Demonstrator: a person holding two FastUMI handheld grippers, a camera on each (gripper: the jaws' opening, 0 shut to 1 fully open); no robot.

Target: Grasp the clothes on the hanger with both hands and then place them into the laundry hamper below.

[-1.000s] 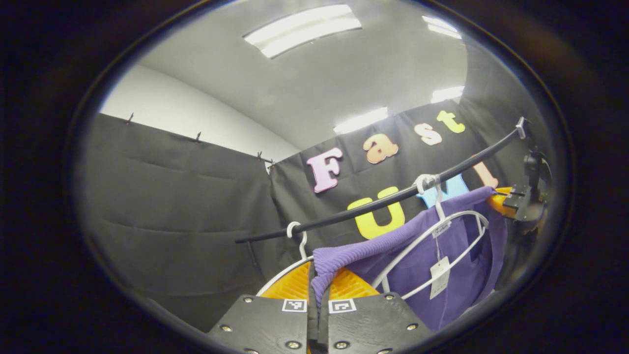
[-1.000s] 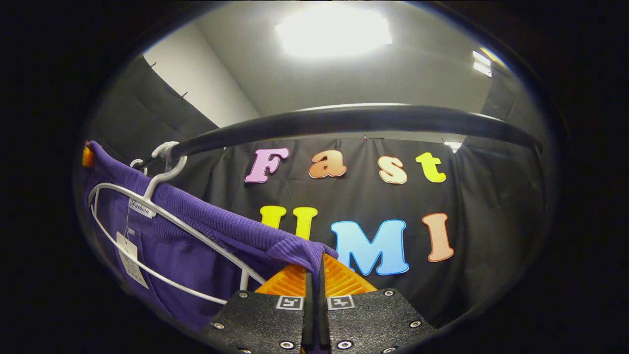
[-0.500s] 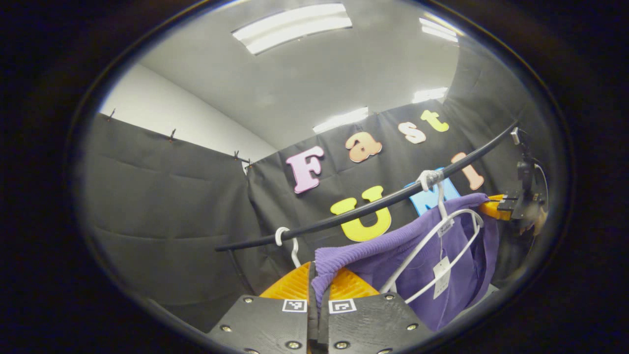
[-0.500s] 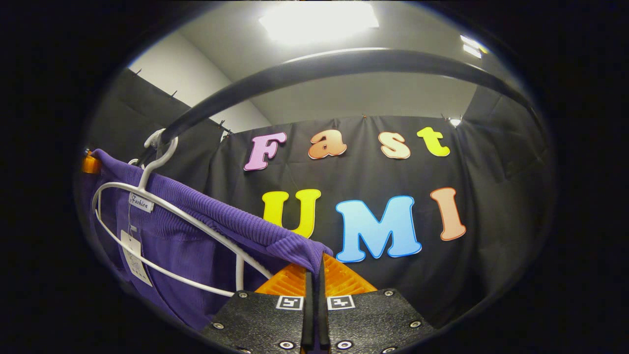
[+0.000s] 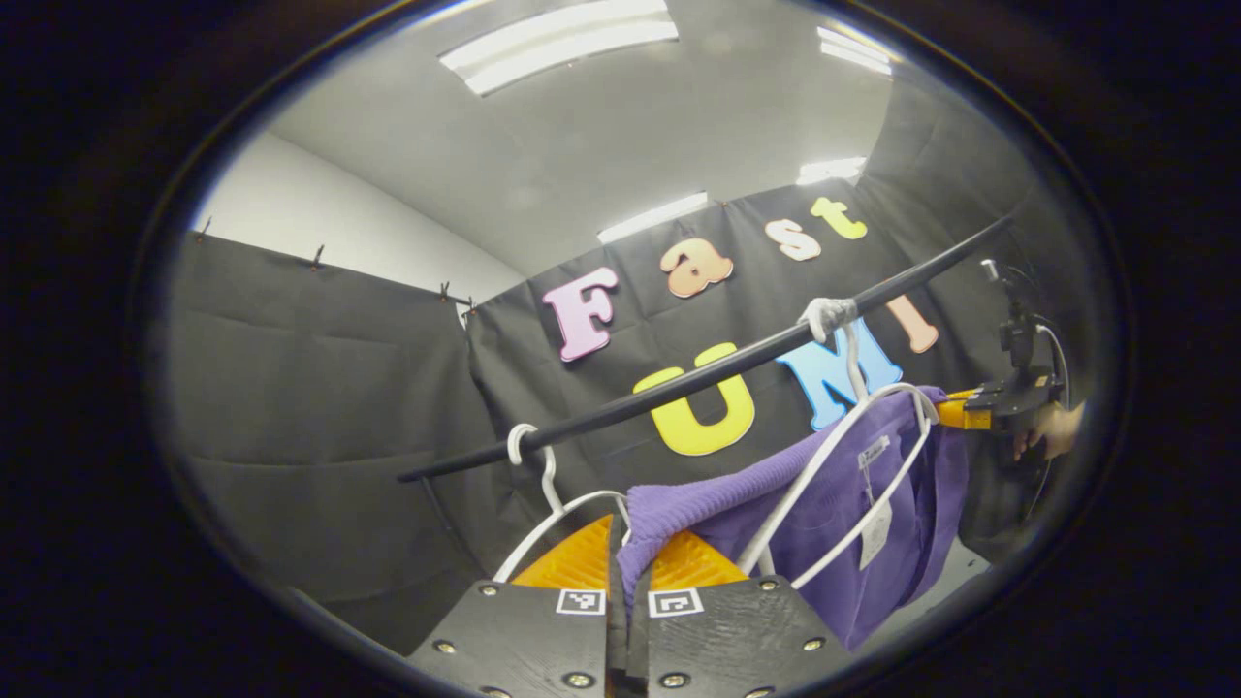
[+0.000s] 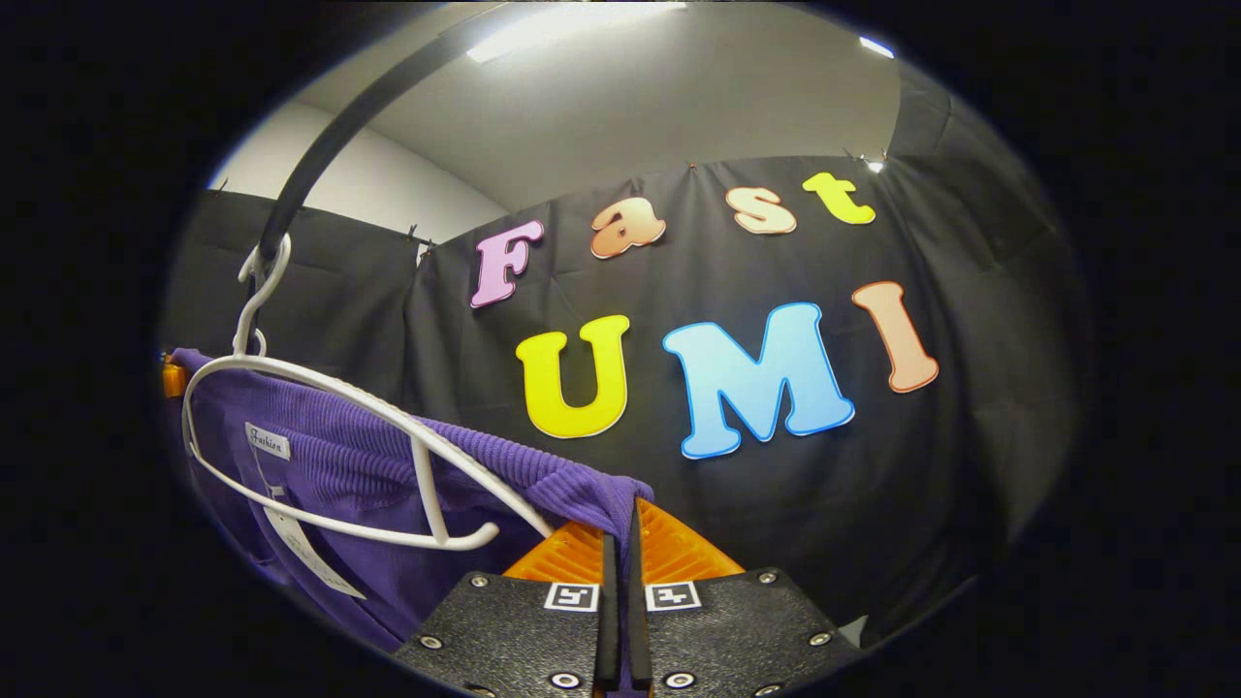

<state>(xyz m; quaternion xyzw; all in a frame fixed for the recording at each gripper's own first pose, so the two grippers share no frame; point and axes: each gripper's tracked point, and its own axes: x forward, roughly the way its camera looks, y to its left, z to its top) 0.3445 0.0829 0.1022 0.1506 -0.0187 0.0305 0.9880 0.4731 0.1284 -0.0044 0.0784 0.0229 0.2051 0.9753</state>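
Purple garment pinched by both claws | white hanger inside | rail above

purple garment's lower part cut off, its paper tag too small to tell

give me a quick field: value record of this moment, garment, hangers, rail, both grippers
garment: purple knit top, stretched between the two grippers, partly off its hanger
left gripper: shut on one ribbed corner of the top
right gripper: shut on the other ribbed corner; also seen far off in the left gripper view, held by a hand
garment hanger: white hanger, hooked on the rail, one end bare of cloth
second hanger: white empty hanger, hooked on the rail nearer the left gripper
rail: black rail, above the garment
tags: paper tag hanging at the neckline
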